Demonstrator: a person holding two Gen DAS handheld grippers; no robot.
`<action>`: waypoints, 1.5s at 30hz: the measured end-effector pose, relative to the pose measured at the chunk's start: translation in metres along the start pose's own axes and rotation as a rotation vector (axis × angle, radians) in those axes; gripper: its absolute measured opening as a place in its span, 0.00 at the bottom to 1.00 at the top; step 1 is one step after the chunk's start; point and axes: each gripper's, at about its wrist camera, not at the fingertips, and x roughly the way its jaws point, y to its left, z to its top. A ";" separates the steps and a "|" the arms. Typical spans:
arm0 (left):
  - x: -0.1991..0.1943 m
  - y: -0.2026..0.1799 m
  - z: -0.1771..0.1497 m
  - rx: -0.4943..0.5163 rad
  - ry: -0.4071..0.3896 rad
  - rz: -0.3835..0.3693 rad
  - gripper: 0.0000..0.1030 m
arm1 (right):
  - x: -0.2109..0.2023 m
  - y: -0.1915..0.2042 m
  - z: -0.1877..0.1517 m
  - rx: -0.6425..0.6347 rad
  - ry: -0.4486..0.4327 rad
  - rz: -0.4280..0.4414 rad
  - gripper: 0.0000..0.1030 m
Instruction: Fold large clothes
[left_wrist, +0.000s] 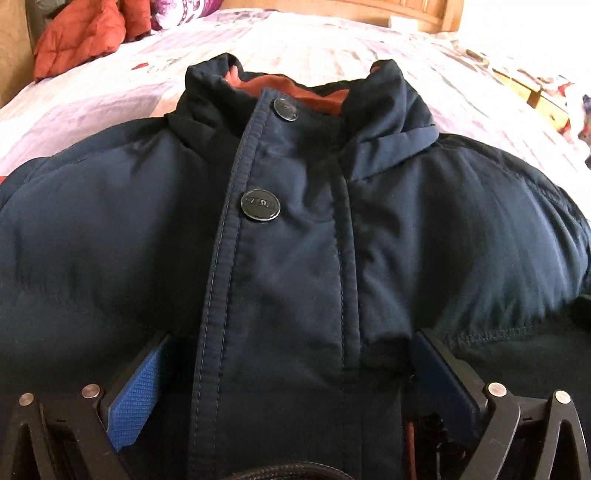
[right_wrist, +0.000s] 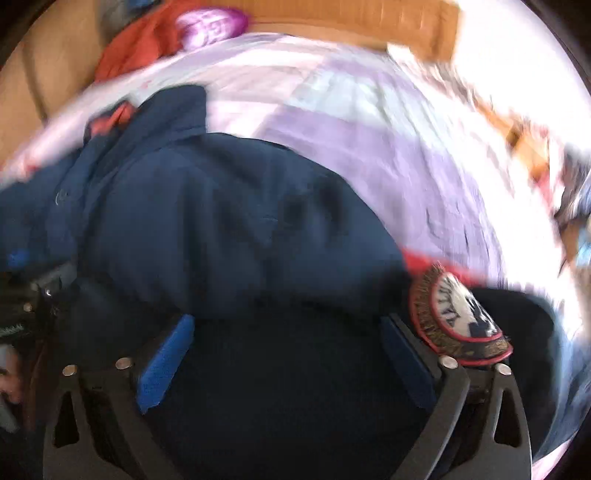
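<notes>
The padded navy jacket (left_wrist: 295, 240) is lying soft and bulky beneath both released hand-held grippers (left_wrist: 288, 354) (right_wrist: 288, 332); I'd be grasping a seamed edge.

sleeve patch (right_wrist: 460, 319) lettering blurred, snap button (left_wrist: 260, 205) engraving illegible

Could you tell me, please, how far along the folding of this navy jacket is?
Done: the navy jacket lies front up on the bed, its placket closed by the snaps. In hand: the left gripper straddles the placket with its jaws wide, and the right gripper sits over dark fabric beside the round patch; neither clearly pinches cloth. Left: no fold is visible in these views, so all the folding remains.
</notes>
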 end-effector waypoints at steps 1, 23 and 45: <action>0.005 -0.001 0.004 0.002 -0.001 0.001 1.00 | -0.005 0.003 -0.005 -0.055 -0.012 -0.033 0.83; 0.041 -0.229 0.020 0.223 0.116 -0.017 1.00 | -0.155 -0.172 -0.141 0.154 -0.060 -0.288 0.85; 0.025 -0.236 -0.008 0.217 -0.079 0.017 1.00 | -0.131 -0.417 -0.246 1.151 -0.137 -0.073 1.00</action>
